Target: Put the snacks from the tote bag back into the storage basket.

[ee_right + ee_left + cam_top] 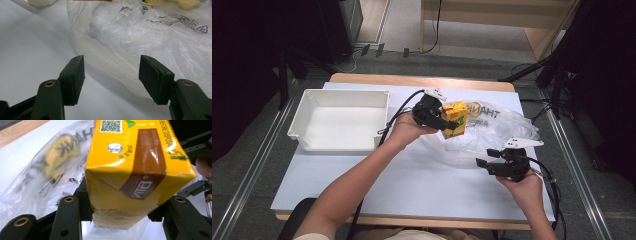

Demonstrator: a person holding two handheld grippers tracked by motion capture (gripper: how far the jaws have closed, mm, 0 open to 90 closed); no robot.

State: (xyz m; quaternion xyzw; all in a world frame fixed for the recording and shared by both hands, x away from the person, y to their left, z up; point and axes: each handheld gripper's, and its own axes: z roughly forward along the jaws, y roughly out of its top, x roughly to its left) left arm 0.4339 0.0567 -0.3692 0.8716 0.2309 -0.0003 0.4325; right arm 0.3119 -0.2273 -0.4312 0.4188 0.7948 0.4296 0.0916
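Yellow carton: your left gripper [443, 121] has the yellow drink carton [455, 119] clamped between its jaws. You hold it above the table, over the near-left part of the plastic bag.

Grip on carton: in the left gripper view both black pads press the carton's [132, 170] two opposite sides, low on the pack. The jaws stand fairly wide because the carton fills the gap between them.

Carton markings: a brown band, a foil straw seal and a printed code square face the left gripper's camera. The small print near the bottom is too blurred for you to read.

Right gripper: your right gripper [484, 162] hovers near the front edge of the bag with its jaws apart. In the right gripper view [111, 75] the pads hold nothing, and the bag's edge lies on the table just beyond them.

Plastic bag: the clear, crinkled plastic bag [502, 127] lies on the right half of the table. Dark lettering and something yellow show through it at the far side; it may be a printed emblem, but the plastic blurs it.

White bin: an open white bin [307, 107] sits on the left of the table, just beside your left forearm and apart from the carton.

Table: a white table [412, 185] surface with a wooden rim carries the bag and the bin.
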